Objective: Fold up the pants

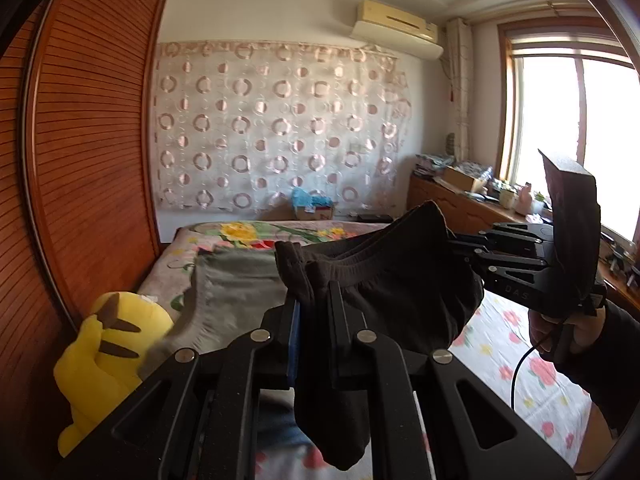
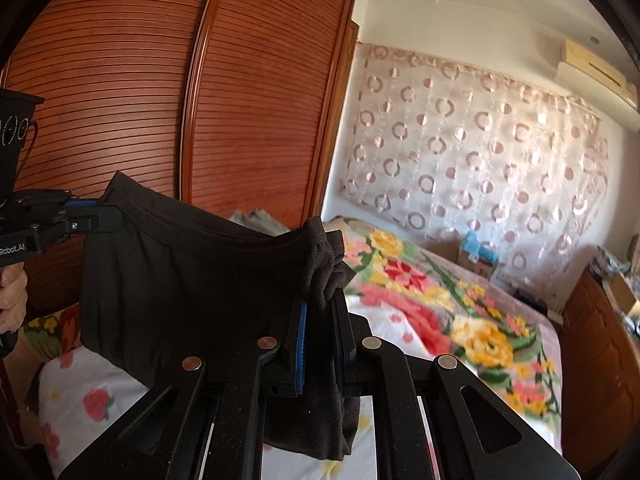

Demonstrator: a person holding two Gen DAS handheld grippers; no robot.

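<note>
- The dark brown pants (image 1: 384,280) hang in the air over the bed (image 1: 500,344); they are held up by the waistband at two ends, and the cloth sags a little between them.
- The left gripper (image 1: 316,300) is squeezed tight on one end of the waistband; a bunch of cloth sticks up above its fingers (image 1: 294,320), and more cloth hangs down below them.
- The right gripper (image 2: 320,312) is squeezed tight on the other end of the waistband; the cloth is bunched between its blue pads, and some hangs down under it.
- From the left camera you can see the right gripper off to the right, with a hand (image 1: 576,332) in a dark sleeve holding its handle; a thin black wire hangs below that hand.
- From the right camera you can see the left gripper (image 2: 100,216) at the left edge, pinching the far corner of the pants; a hand (image 2: 12,300) holds it from below.
- The bed has a white sheet with red flowers near the front; farther back lies a blanket (image 2: 440,300) with big yellow and red flowers.
- A grey piece of clothing (image 1: 240,284) lies flat on the bed behind the pants.
- A yellow plush toy (image 1: 104,352) sits at the left side of the bed, next to the brown wooden wardrobe (image 1: 92,140).
- A curtain (image 1: 276,128) with pink rings hangs on the far wall; a bright window (image 1: 568,128) is on the right.
</note>
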